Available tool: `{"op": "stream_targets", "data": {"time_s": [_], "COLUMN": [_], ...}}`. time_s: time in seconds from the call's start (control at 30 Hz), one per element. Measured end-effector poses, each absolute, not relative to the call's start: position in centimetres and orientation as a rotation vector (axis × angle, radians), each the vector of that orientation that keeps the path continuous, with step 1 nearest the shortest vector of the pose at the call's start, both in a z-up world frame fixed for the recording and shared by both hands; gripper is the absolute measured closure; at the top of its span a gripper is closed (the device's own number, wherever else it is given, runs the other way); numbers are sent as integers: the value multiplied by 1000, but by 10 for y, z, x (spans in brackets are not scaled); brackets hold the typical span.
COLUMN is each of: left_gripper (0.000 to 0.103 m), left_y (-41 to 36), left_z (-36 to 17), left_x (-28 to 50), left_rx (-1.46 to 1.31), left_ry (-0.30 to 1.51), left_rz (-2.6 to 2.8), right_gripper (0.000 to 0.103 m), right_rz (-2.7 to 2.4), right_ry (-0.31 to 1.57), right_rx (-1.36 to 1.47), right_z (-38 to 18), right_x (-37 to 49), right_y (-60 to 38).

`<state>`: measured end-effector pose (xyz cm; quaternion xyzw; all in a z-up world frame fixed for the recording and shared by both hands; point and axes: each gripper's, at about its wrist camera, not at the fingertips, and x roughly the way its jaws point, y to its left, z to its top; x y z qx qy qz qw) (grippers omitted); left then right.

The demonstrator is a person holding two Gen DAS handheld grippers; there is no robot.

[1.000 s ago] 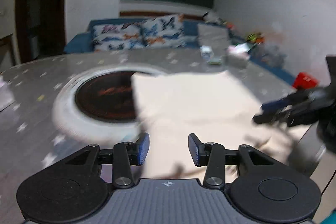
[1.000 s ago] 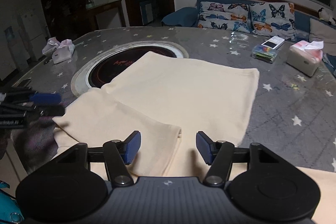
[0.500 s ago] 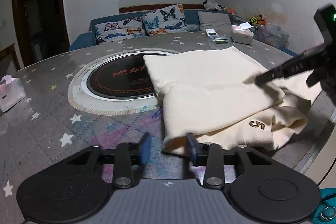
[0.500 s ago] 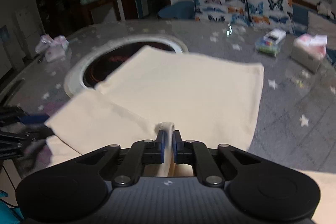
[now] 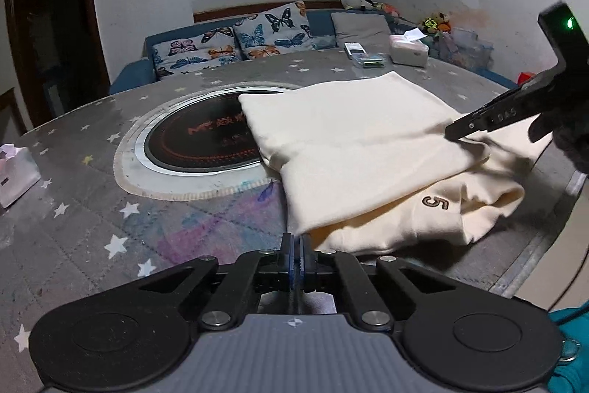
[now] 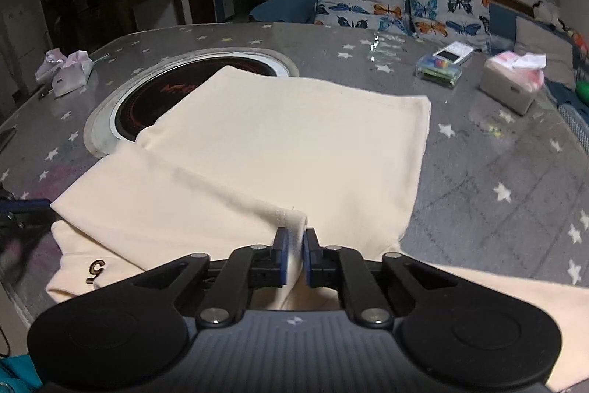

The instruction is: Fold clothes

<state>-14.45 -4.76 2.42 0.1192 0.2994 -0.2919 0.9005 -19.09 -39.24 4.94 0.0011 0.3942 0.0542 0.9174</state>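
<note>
A: Item: cream garment (image 6: 279,150), part-folded, near edge of the starred surface (image 6: 497,172), far corner over the round black hob (image 6: 147,94).

B: Your grips?

A: Right gripper (image 6: 293,255): fingers pinching a ridge of cloth, easing apart slightly. Left gripper (image 5: 295,258): fingers fully closed at the near-left corner; cloth between them, cannot tell.

B: Method?

A: Confirm both holds; lift together, evenly. Both grippers tilt downward.
</note>
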Motion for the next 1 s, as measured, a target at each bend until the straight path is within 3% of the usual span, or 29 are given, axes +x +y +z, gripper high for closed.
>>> {"op": "stream_targets", "data": {"time_s": [0.3,0.87,1.0], "left_gripper": [97,97,91], "left_y": [-64,-118,-123], "left_z": [57,16,22], "left_x": [-101,-50,-55], "left_rx": [128,128,141], "left_ry": [588,680,669], "left_rz": [-632,-619,-614], "right_gripper": [88,85,84], "right_rz": [164,230,189], "right_ry": [751,786,766], "right_rx": [-30,-45,-16], "right_z": [65,50,54], "right_x": [-202,-227,-237], "right_y": [-383,-378,-390]}}
